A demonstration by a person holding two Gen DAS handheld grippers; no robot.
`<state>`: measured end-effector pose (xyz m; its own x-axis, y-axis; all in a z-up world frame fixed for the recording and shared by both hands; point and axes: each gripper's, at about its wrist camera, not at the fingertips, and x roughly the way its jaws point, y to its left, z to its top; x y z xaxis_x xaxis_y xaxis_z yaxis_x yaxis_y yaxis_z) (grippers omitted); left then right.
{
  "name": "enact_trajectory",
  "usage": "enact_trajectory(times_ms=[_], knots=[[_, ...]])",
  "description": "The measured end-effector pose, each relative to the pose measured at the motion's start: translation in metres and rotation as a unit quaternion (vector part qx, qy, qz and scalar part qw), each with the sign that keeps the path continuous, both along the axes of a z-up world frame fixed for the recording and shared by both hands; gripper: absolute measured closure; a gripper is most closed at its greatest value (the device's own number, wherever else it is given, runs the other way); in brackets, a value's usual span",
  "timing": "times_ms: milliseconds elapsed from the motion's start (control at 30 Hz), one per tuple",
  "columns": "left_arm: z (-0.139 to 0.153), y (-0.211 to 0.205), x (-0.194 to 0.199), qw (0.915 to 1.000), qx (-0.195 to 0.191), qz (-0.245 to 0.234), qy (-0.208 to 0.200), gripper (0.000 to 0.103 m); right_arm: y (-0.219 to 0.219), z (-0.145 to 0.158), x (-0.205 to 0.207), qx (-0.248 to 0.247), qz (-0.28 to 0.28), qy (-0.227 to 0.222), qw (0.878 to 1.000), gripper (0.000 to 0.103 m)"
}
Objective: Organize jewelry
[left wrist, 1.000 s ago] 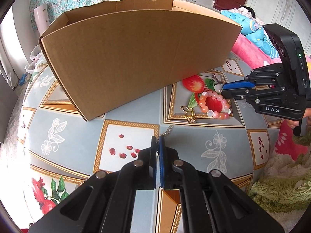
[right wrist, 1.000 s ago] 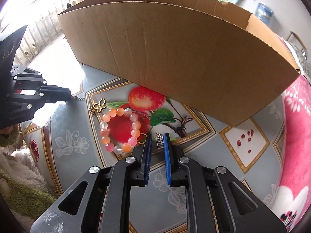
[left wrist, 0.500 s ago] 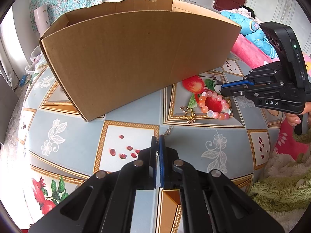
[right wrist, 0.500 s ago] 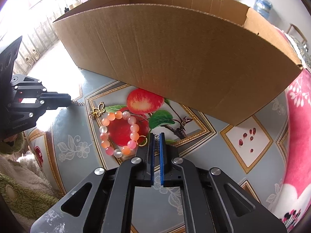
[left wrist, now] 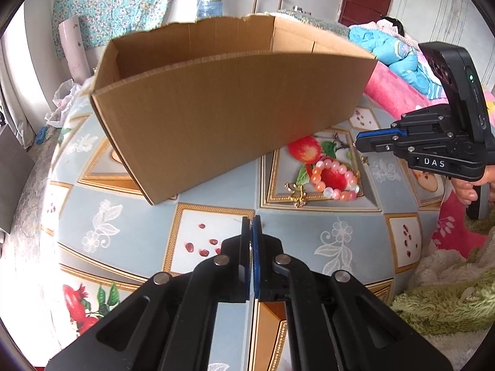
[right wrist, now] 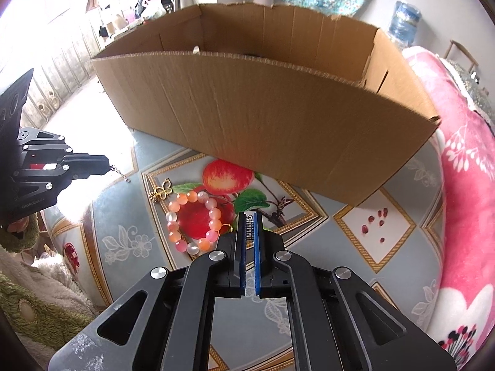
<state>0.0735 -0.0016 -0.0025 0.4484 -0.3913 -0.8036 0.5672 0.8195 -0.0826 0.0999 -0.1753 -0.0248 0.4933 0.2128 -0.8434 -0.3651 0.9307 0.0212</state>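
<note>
Now clamped tight on a small silver charm [right wrist: 249, 228], right gripper [right wrist: 250, 227] lifted off the table since a second ago, box [right wrist: 278, 142] at twelve o'clock. Left gripper [left wrist: 252, 227] pinched shut on a thin chain [right wrist: 119, 171]. Bead bracelet [right wrist: 195, 221] left lying at ten o'clock.

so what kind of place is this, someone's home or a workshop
Most likely a lived-in bedroom at home: a pink blanket over what looks like a bed, a floral curtain on the wall, and a fruit-patterned tablecloth under the cardboard box.
</note>
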Motion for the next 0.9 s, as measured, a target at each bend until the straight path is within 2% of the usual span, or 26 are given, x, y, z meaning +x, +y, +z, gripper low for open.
enact_trajectory(times_ms=[267,400,533,667,733,833,900], knots=[[0.031,0.006,-0.011,0.9992,-0.018,0.011,-0.034,0.102,-0.010,0.025,-0.021,0.014,-0.009,-0.040,0.999,0.101],[0.060,0.007,-0.017,0.9970,-0.039,0.006,-0.066,0.102,-0.010,0.054,-0.027,0.042,0.001,-0.074,0.996,0.101],[0.102,0.006,-0.016,0.9911,-0.067,-0.009,-0.115,0.102,-0.010,0.088,-0.025,0.072,0.022,-0.123,0.990,0.101],[0.133,-0.001,-0.006,0.9830,-0.091,-0.021,-0.159,0.102,-0.016,0.120,-0.014,0.117,0.039,-0.170,0.978,0.101],[0.144,-0.004,0.006,0.9797,-0.106,-0.028,-0.168,0.102,-0.020,0.135,-0.006,0.137,0.045,-0.184,0.972,0.101],[0.149,-0.015,0.024,0.9782,-0.101,-0.038,-0.177,0.102,-0.024,0.146,0.012,0.148,0.053,-0.194,0.968,0.101],[0.144,-0.025,0.046,0.9825,-0.102,-0.040,-0.151,0.102,-0.027,0.147,0.031,0.154,0.058,-0.180,0.970,0.101]])
